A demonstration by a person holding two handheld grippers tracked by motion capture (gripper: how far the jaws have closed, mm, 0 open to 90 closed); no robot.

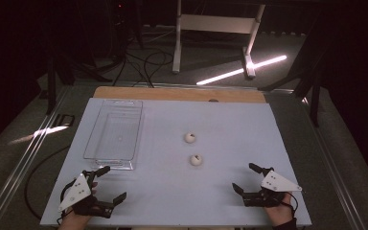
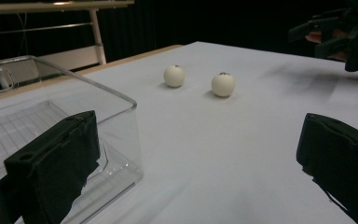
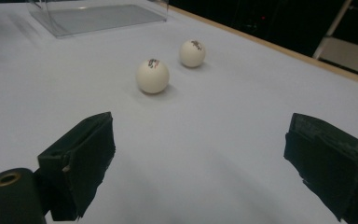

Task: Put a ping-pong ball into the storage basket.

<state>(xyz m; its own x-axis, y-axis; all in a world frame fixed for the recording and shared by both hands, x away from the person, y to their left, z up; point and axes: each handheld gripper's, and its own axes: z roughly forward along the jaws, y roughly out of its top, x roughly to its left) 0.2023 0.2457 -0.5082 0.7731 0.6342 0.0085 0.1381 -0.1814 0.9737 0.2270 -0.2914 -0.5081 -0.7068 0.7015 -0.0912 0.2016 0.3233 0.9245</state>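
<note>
While both tools rest apart and empty at the near bench (image 1: 172, 201) edge, left tool (image 1: 111, 184) beside the clear plastic tray (image 1: 92, 143), right tool (image 1: 247, 178) opposite, two white balls (image 1: 196, 160) lie mid-bench. Left gripper view: tray wall glossy, ribbed floor. Right gripper view: nearer ball (image 3: 152, 75) smooth, round, printed; advise a centred, gentle closure to prevent rolling.

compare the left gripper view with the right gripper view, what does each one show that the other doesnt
Left gripper view alone: the near corner of the clear tray beside its own jaw, with the ribbed floor visible, and the right gripper held open at the far side of the table.

Right gripper view alone: the coloured print on top of the nearer ball and farther ball, and a black knob at its lower left.

Both: the two white balls apart on the white table, the tray, and wide-open jaws.
</note>
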